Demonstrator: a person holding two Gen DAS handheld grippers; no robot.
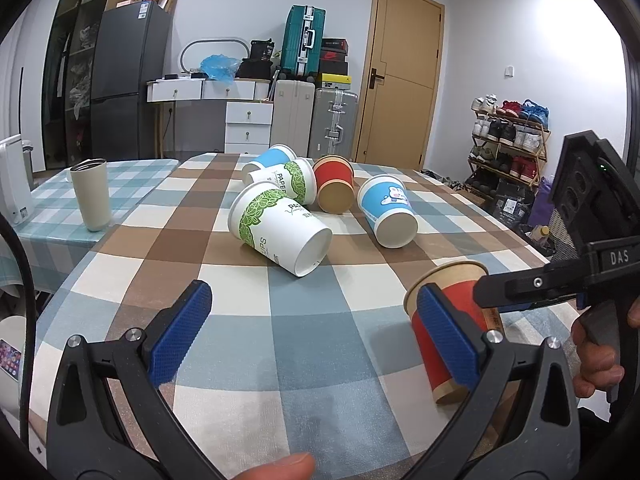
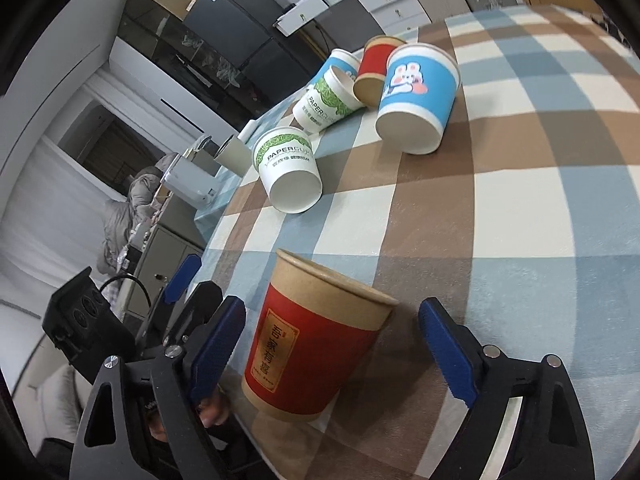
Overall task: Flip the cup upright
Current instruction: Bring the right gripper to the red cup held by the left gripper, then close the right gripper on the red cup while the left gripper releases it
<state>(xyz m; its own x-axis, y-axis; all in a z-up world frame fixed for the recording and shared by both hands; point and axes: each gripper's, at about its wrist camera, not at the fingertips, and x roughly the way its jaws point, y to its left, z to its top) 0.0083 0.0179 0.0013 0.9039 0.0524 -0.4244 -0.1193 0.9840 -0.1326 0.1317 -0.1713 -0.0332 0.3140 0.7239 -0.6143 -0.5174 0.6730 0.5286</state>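
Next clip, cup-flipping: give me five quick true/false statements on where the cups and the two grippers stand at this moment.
1. The red cup nearest the grippers stands with its mouth up. True.
2. The right gripper is clamped on that cup. False: its jaws are open, either side of it.
3. The left gripper holds nothing. True.
4. All cups on the checked tablecloth are upright. False: five lie on their sides farther back, such as the blue rabbit cup.
5. A pale tumbler stands upright on the far left. True.

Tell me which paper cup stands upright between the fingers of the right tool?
The red cup with the brown rim, nearest the right tool; the others lie tipped farther away.
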